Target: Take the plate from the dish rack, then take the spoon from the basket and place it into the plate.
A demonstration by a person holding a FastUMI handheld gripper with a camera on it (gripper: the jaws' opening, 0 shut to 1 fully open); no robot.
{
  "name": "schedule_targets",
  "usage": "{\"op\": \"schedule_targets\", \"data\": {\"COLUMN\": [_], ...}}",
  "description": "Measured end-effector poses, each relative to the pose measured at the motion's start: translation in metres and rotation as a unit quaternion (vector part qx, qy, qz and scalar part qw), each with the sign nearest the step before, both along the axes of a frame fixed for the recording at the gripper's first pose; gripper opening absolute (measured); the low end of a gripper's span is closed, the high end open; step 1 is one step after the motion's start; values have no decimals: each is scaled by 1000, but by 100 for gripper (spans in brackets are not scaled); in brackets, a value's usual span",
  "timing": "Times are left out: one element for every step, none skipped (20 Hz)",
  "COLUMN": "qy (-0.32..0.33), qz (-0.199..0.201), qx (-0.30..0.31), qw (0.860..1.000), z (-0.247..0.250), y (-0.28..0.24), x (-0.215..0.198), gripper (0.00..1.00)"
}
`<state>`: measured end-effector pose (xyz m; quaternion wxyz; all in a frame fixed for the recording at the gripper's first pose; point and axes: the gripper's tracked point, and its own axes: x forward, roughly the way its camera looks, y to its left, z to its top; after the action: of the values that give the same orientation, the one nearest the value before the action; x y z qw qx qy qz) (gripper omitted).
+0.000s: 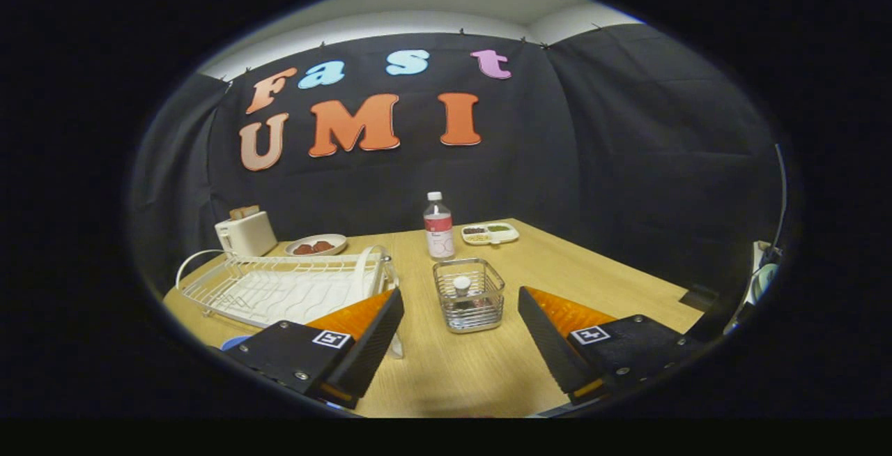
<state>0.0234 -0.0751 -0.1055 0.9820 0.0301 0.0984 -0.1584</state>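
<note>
Gripper view — gripper [460,316] released, empty; one dish rack [279,289], one basket [468,293], one bottle [438,227].

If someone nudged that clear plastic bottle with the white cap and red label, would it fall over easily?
Probably yes. The clear plastic bottle with the white cap and red label stands tall on a narrow base on the smooth wooden table, so a high push would likely tip it. It may then roll, being round. The open gripper is well short of it, behind the wire basket.

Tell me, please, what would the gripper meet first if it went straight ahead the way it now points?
Most likely the wire basket, just ahead of the open gripper, roughly in line with the gap between its fingers; the bottle stands beyond. Depth is uncertain.
</note>
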Motion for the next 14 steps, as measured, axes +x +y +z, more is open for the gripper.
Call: {"op": "schedule_targets", "data": {"qy": [-8, -16, -21, -27, -33, -36, -34, -31, -27, -27, -28, -29, -30, -29], "qz": [5, 13, 21, 26, 28, 33, 33, 31, 33, 32, 33, 33, 32, 29], "qx": [-3, -1, 4, 10, 17, 17, 13, 6, -2, -8, -12, -16, -18, -20], "qw": [1000, 1000, 1000, 999, 999, 999, 999, 999, 999, 999, 999, 999, 999, 999], "z": [3, 4, 5, 5, 6, 5, 2, -1, -3, -3, -2, -3, -4, -5], "y": [0, 1, 3, 4, 5, 5, 4, 1, 1, 0, 0, -1, -1, -2], "x": [5, 10, 15, 20, 24, 29, 32, 36, 38, 40, 41, 43, 44, 45], "gripper": [99, 99, 98, 98, 93, 89, 82, 79, 73, 70, 63, 57, 47, 43]}}
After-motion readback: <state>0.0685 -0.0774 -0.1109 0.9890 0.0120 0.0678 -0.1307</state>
